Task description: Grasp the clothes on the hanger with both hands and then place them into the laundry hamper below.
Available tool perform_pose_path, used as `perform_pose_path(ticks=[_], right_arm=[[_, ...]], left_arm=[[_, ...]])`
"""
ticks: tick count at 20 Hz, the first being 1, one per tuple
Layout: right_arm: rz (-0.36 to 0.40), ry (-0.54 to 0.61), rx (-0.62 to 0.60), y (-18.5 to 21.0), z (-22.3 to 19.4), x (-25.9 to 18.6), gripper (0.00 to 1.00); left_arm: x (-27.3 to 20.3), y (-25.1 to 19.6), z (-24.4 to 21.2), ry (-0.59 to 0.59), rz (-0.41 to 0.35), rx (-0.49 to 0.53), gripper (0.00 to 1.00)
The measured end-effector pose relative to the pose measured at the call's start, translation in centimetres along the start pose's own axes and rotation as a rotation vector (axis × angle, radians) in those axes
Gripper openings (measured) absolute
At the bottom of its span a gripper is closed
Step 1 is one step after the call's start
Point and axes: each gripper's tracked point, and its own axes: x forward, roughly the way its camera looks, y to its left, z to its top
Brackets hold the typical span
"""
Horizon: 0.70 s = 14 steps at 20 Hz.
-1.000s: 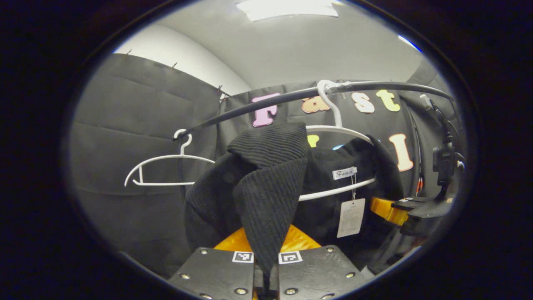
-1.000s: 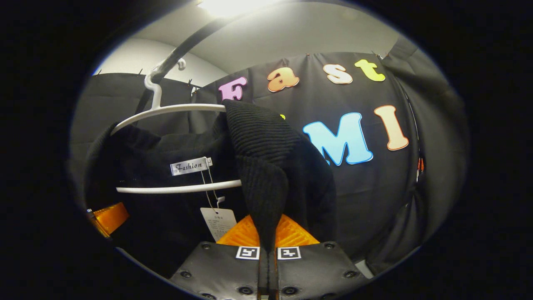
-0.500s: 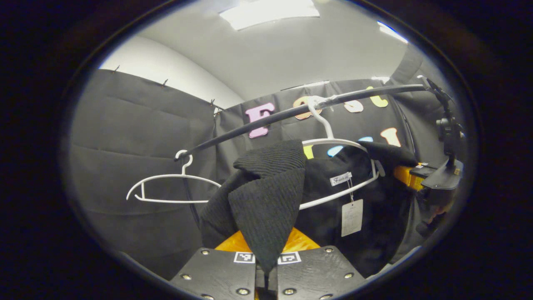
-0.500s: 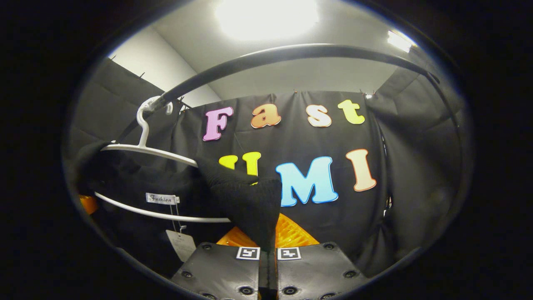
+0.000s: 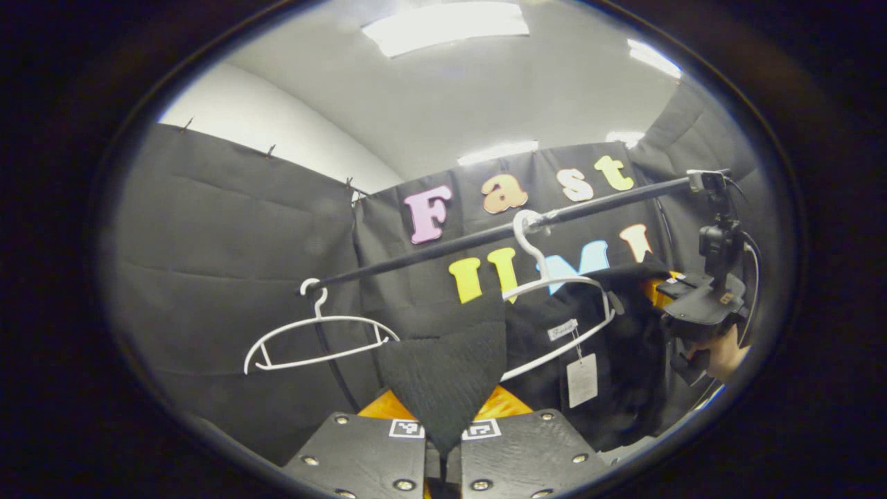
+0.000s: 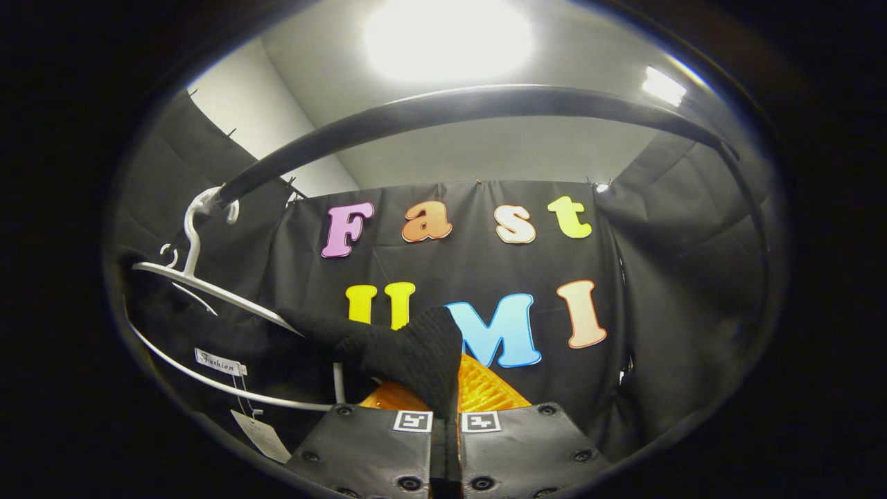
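A black ribbed knit garment (image 5: 443, 388) hangs between my two grippers, partly over a white hanger (image 5: 561, 284) hooked on the black rail (image 5: 485, 239). My left gripper (image 5: 443, 443) is shut on a fold of its left shoulder. In the right gripper view, my right gripper (image 6: 445, 426) is shut on the garment's other shoulder (image 6: 409, 353), beside the white hanger (image 6: 208, 291). A white label and a paper tag (image 5: 581, 380) dangle from the neck. The right gripper (image 5: 700, 305) and the hand holding it also appear at the far right of the left gripper view.
A second, bare white hanger (image 5: 315, 339) hangs on the rail to the left. The black rail (image 6: 443, 111) arcs overhead in the right gripper view. Black cloth walls close the booth all around.
Both grippers have drawn back and down with the garment, pulling its shoulders off the hanger ends. The hanger and rail now sit farther off and the hanger has tilted.
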Motion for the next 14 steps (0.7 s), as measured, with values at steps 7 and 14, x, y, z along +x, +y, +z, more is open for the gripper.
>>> perform_pose_path(ticks=[7,14], right_arm=[[0.012,-0.058,-0.02,-0.2,0.7,1.5,0.01],[0.1,0.053,0.15,-0.3,-3.4,6.1,0.01]], left_arm=[[1.6,5.7,2.4,-0.052,0.04,-0.042,0.03],[3.9,11.5,3.4,-0.1,-0.04,-0.172,0.03]])
